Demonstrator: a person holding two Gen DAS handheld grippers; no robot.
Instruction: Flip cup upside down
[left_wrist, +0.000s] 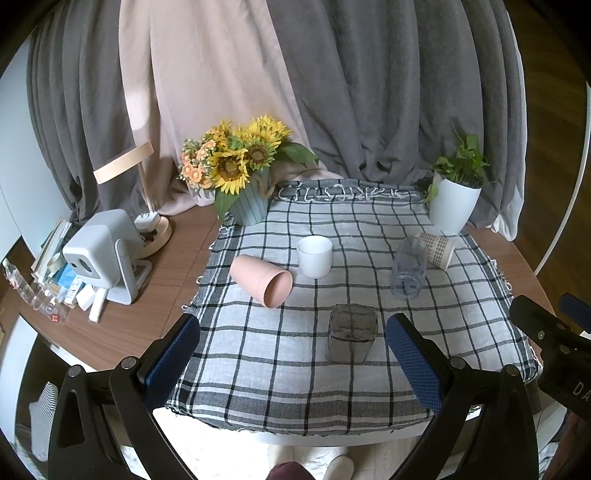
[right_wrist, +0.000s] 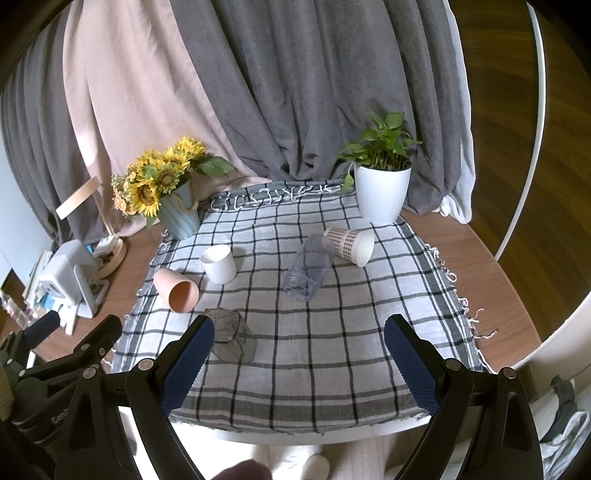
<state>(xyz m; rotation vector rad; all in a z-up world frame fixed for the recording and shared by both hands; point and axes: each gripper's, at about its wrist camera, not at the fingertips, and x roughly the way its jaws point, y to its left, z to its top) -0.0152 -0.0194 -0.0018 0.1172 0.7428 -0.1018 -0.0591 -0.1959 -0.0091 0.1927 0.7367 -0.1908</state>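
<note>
Several cups sit on a checked cloth (left_wrist: 280, 362). A dark smoky glass (left_wrist: 352, 332) stands upside down near the front; it also shows in the right wrist view (right_wrist: 232, 334). A white cup (left_wrist: 314, 256) (right_wrist: 218, 264) stands upright. A pink cup (left_wrist: 262, 280) (right_wrist: 176, 290), a clear plastic cup (left_wrist: 409, 267) (right_wrist: 309, 271) and a patterned paper cup (left_wrist: 437, 248) (right_wrist: 351, 242) lie on their sides. My left gripper (left_wrist: 291, 354) is open and empty, above the front of the cloth, the dark glass between its fingers further on. My right gripper (right_wrist: 299, 354) is open and empty.
A sunflower vase (left_wrist: 247, 203) stands at the back left of the cloth and a white potted plant (left_wrist: 452, 203) at the back right. A grey device (left_wrist: 101, 254), a wooden lamp base (left_wrist: 157, 230) and clutter sit on the wooden table at left. Curtains hang behind.
</note>
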